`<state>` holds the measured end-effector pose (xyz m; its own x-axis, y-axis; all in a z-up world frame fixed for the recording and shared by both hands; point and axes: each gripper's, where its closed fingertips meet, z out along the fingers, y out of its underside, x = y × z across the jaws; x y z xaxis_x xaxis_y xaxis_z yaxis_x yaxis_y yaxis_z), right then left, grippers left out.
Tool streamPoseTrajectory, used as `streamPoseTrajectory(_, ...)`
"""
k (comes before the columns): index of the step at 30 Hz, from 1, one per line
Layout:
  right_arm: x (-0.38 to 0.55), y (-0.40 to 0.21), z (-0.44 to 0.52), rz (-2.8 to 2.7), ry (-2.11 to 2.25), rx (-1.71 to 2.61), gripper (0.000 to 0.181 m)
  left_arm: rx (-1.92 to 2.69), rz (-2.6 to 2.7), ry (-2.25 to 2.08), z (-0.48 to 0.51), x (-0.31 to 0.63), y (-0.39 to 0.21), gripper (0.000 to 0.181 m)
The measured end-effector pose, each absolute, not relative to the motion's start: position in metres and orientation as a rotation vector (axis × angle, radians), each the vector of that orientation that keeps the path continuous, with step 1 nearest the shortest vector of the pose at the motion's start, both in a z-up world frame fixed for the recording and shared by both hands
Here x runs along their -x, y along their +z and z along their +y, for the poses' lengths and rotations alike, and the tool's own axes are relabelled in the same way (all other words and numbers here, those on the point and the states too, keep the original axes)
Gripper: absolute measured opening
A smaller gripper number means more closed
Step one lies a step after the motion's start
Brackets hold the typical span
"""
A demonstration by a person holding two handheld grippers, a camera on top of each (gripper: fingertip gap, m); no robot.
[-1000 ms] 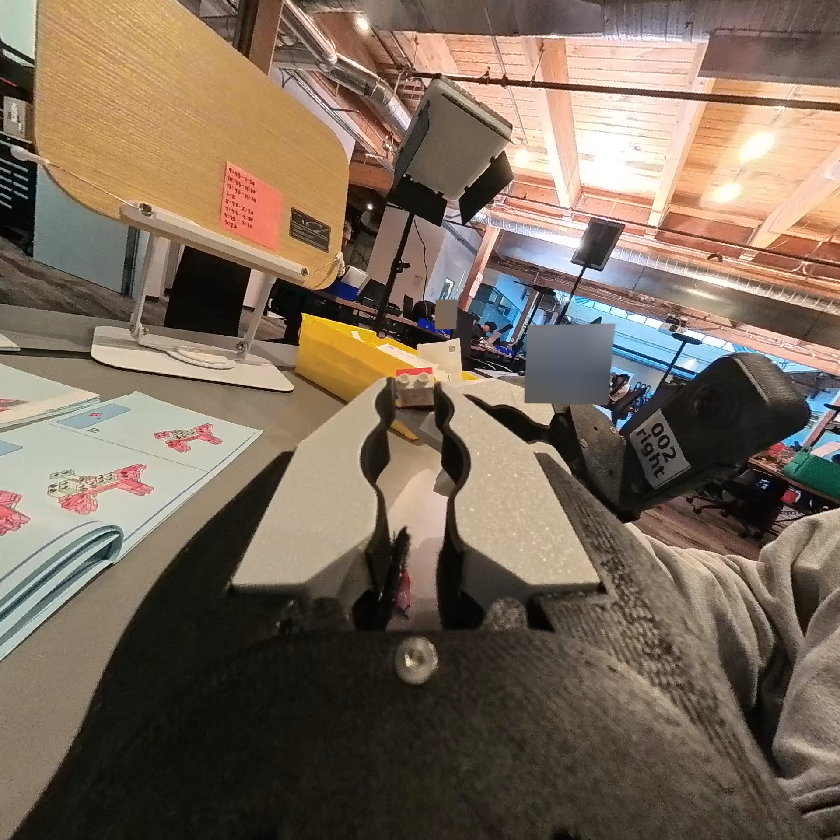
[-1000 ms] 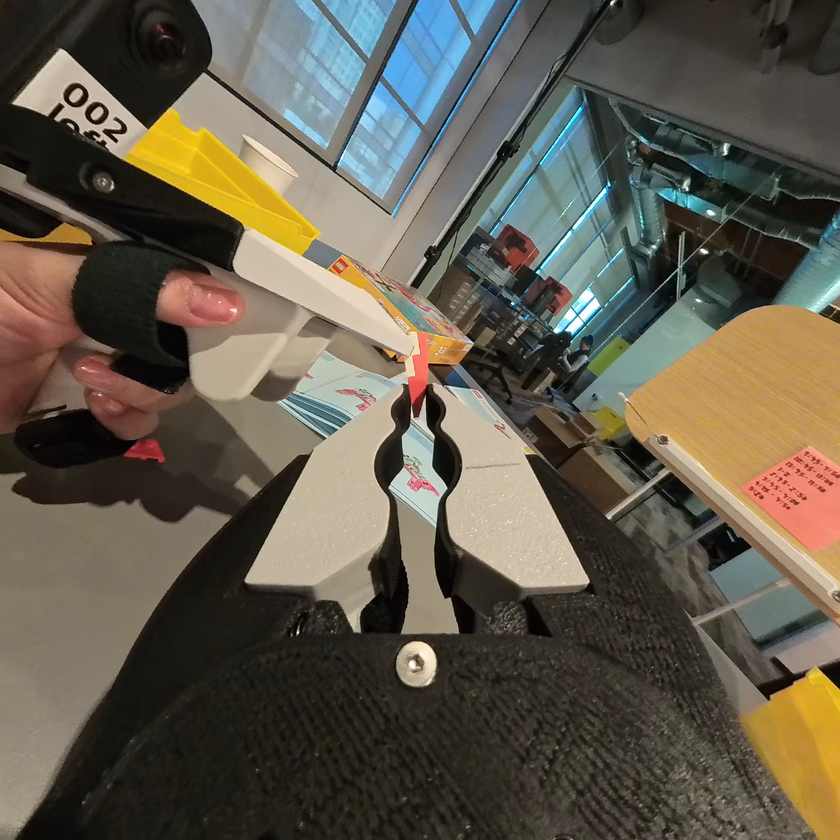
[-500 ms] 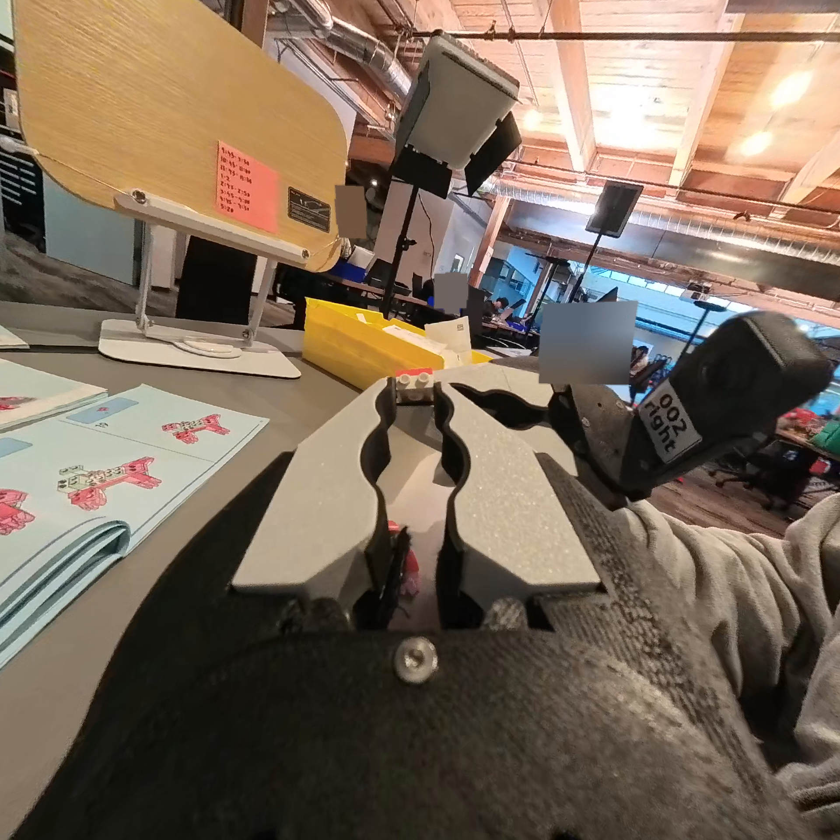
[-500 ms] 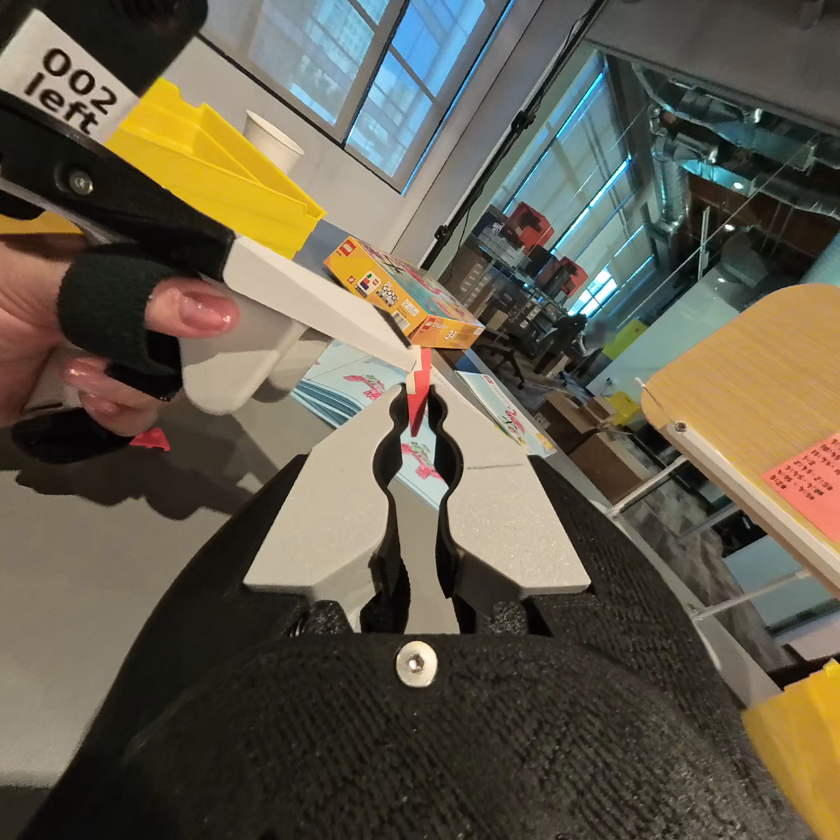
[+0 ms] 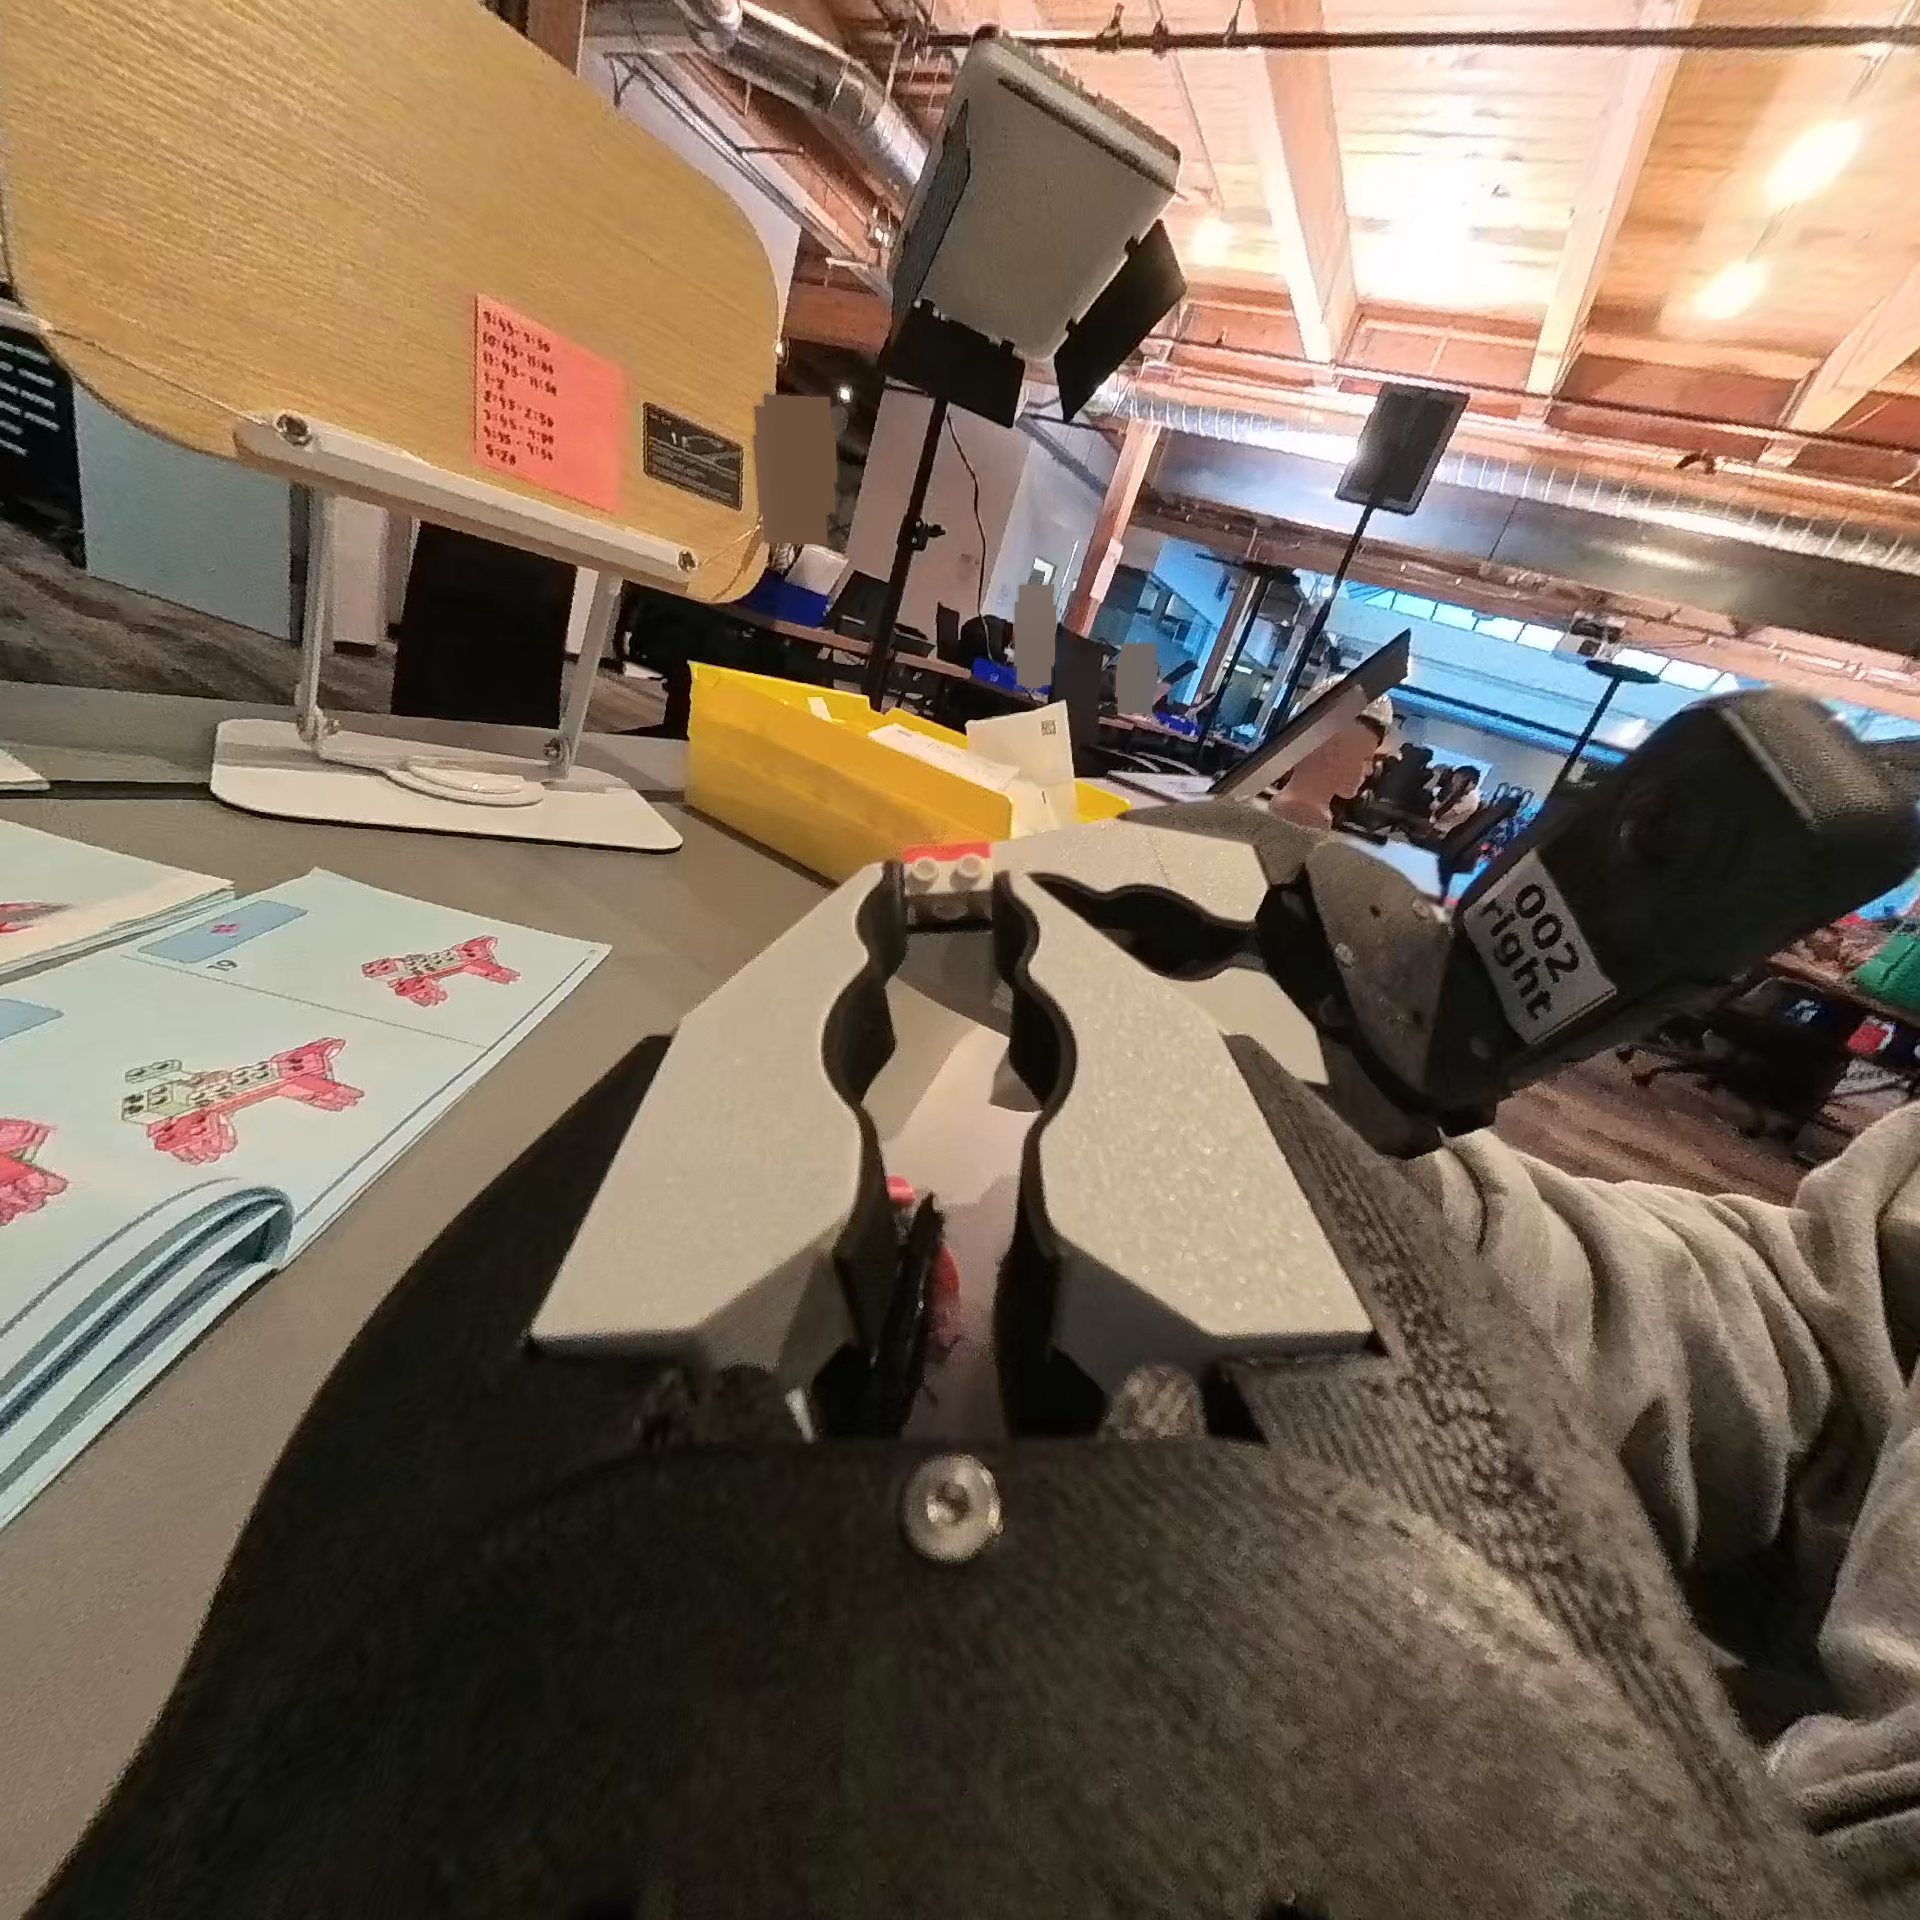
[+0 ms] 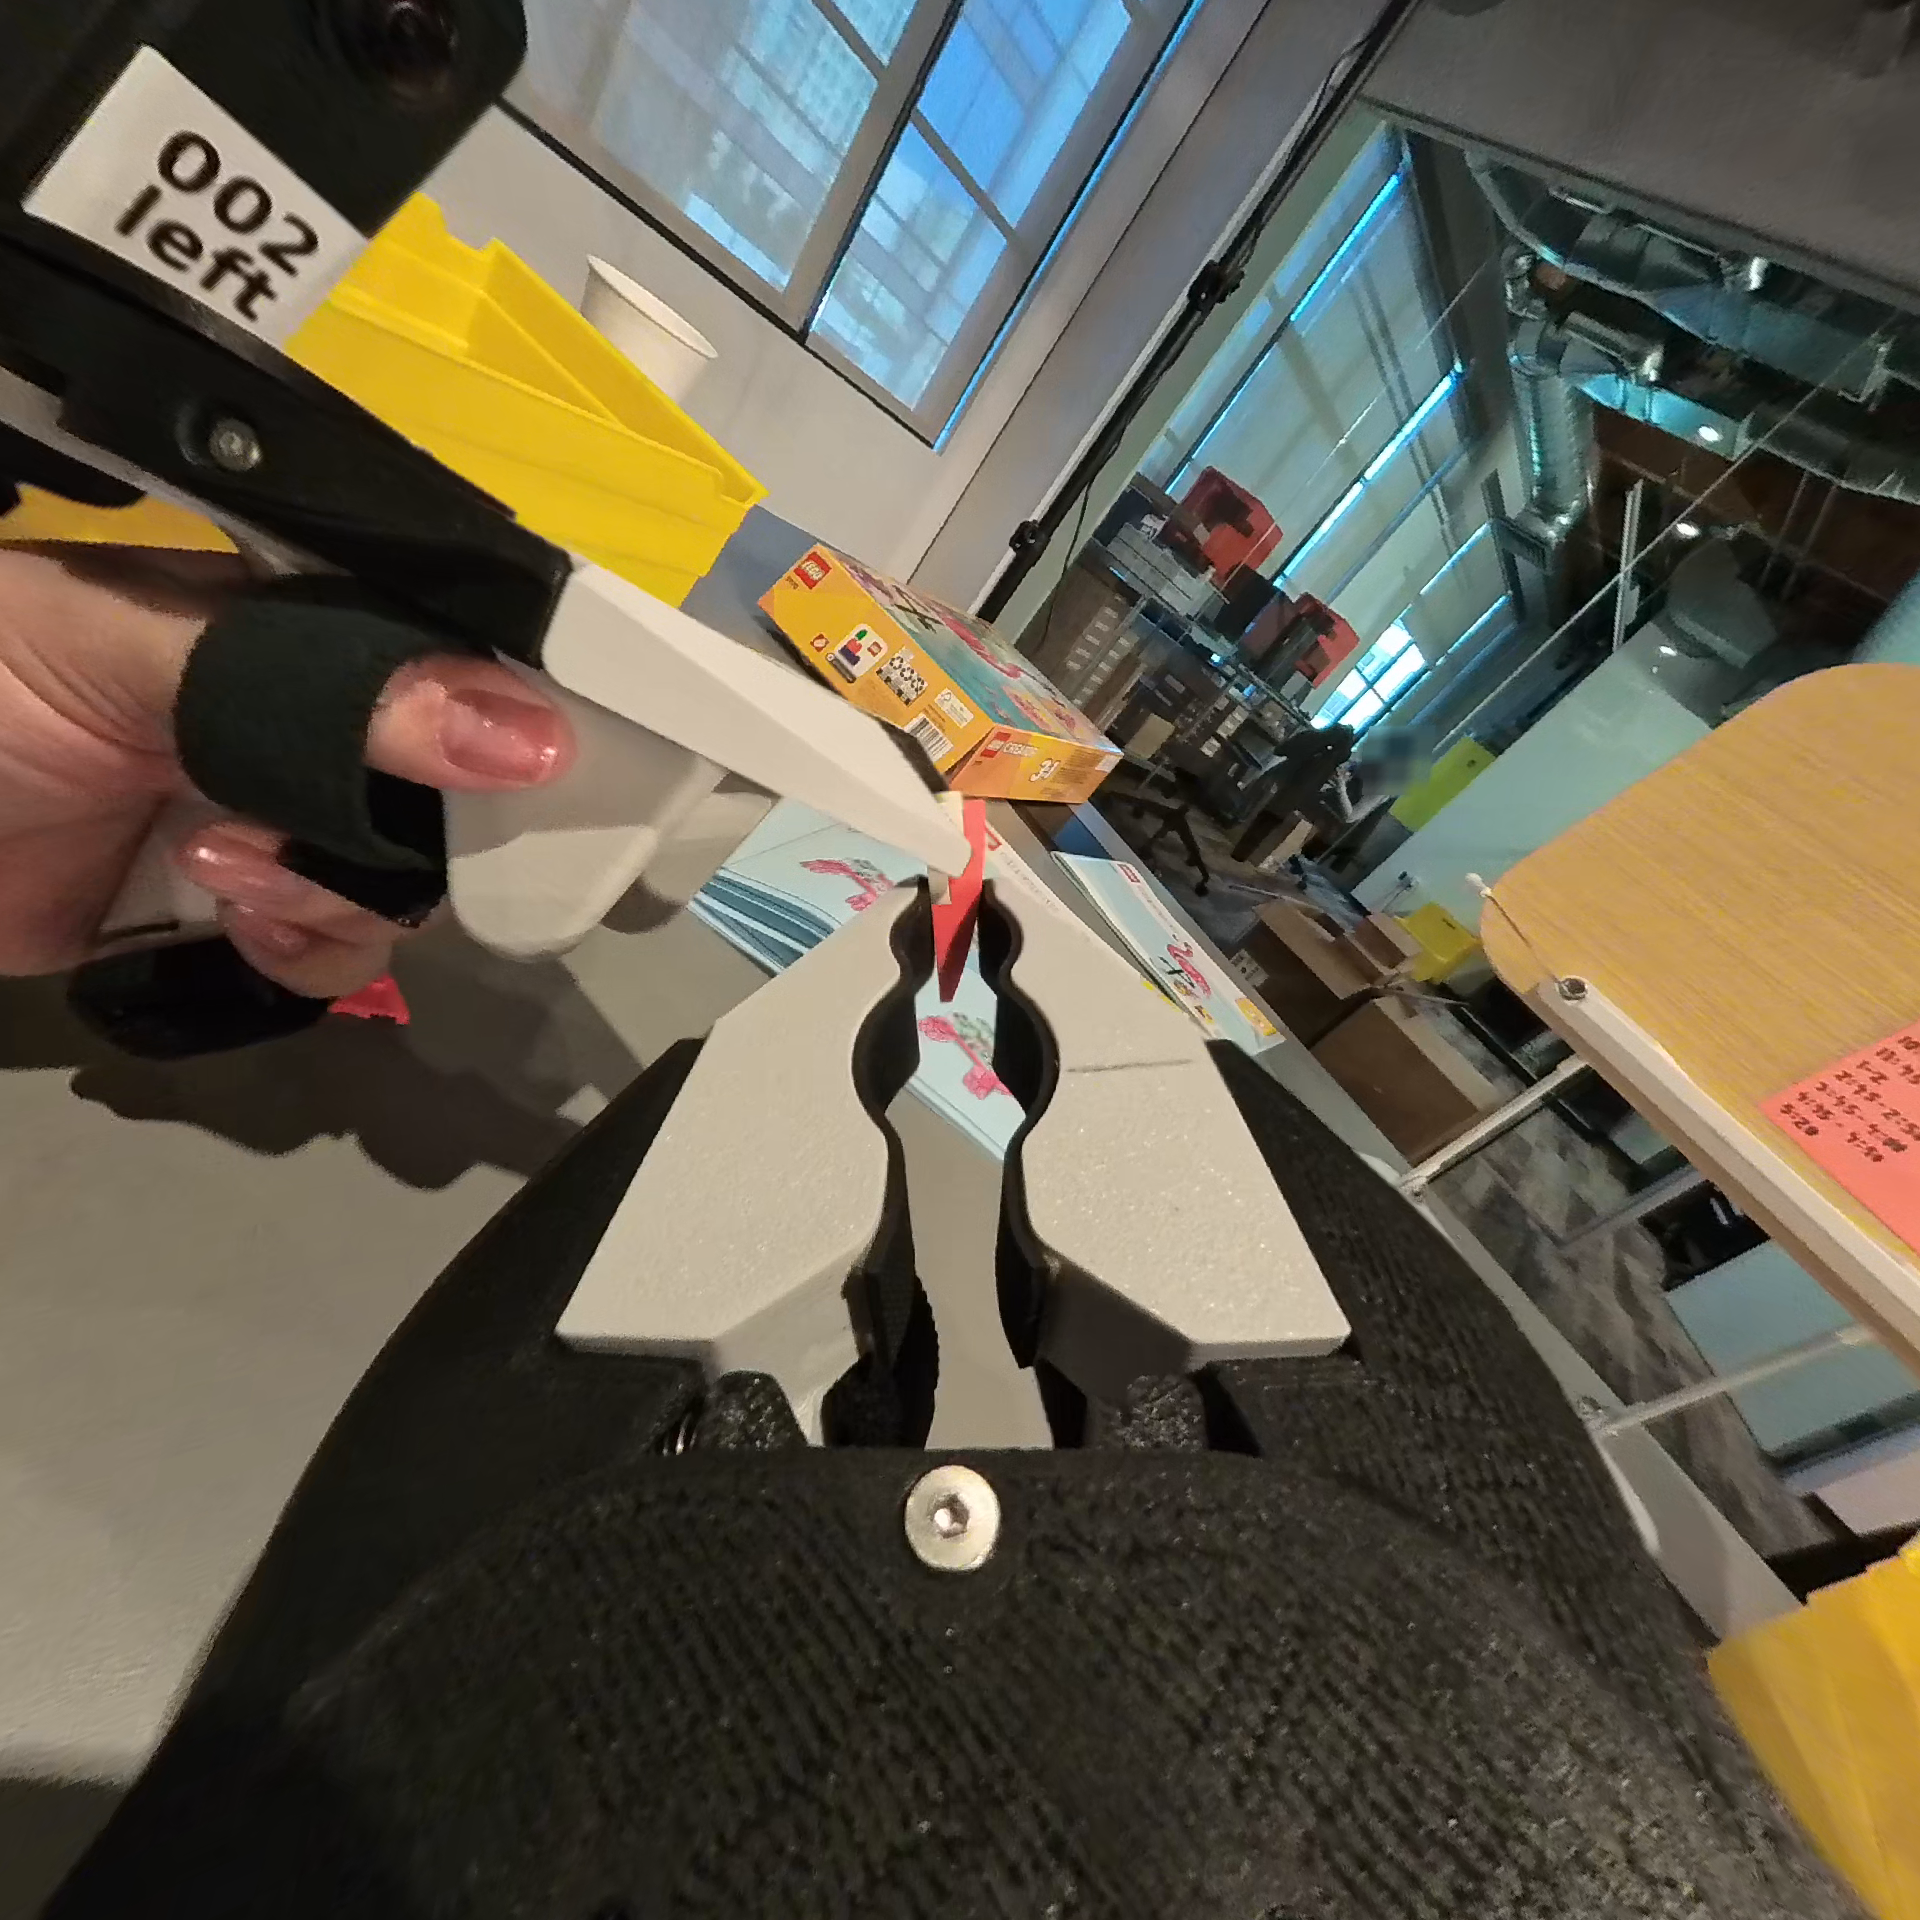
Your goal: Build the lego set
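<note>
The left gripper [image 5: 943, 902] is clenched on a small white studded brick [image 5: 943, 902] with a red layer on top, held at its very tips above the grey table [image 5: 156, 1455]. The right gripper [image 6: 954, 902] pinches a thin red piece [image 6: 958, 914] that stands on edge between its tips, and the left gripper's tips meet it there, brick touching red piece. In the right wrist view a hand [image 6: 125, 769] in a black fingerless glove squeezes the left gripper's handle; a loose red piece [image 6: 372, 1004] lies on the table just below that hand.

Taking the held brick as the landmark: the open instruction booklet [image 5: 260, 1049] lies on the table to its left, a yellow bin [image 5: 821, 779] sits just behind it, and a wooden board on a white stand [image 5: 343, 312] rises behind and left. In the right wrist view the set's box [image 6: 935, 686] lies beyond the brick, with a second yellow bin [image 6: 520, 416] and a paper cup [image 6: 644, 322] farther off.
</note>
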<state>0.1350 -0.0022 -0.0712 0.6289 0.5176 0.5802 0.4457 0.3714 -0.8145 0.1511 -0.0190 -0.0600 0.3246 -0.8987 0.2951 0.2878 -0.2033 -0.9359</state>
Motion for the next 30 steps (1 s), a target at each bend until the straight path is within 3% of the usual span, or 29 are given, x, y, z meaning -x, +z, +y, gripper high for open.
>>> streamPoseTrajectory(5, -0.135, -0.080, -0.005, -1.053, 0.069, 1.232, 0.013, 1.398, 0.657, -1.183, -0.017, -0.151, -0.067, 0.015)
streamPoseTrajectory(16, -0.138, -0.087, -0.003, -1.090, 0.062, 1.303, 0.005, 1.445, 0.656, -1.259, -0.015, -0.149, -0.073, 0.015)
streamPoseTrajectory(24, -0.138, -0.088, -0.024, -1.091, 0.671, 1.419, 0.005, 1.443, 0.829, -1.300, -0.030, -0.149, -0.074, 0.016)
streamPoseTrajectory(26, -0.142, -0.079, -0.026, -1.003, 0.877, 1.422, 0.004, 1.426, 0.791, -1.356, -0.029, -0.146, -0.074, 0.000)
streamPoseTrajectory(27, -0.149, -0.073, -0.022, -0.951, 0.940, 1.419, 0.004, 1.440, 0.760, -1.378, -0.026, -0.143, -0.077, 0.000)
streamPoseTrajectory(30, -0.167, -0.080, -0.005, -0.926, 0.772, 1.452, 0.005, 1.468, 0.687, -1.424, -0.019, -0.136, -0.076, 0.000)
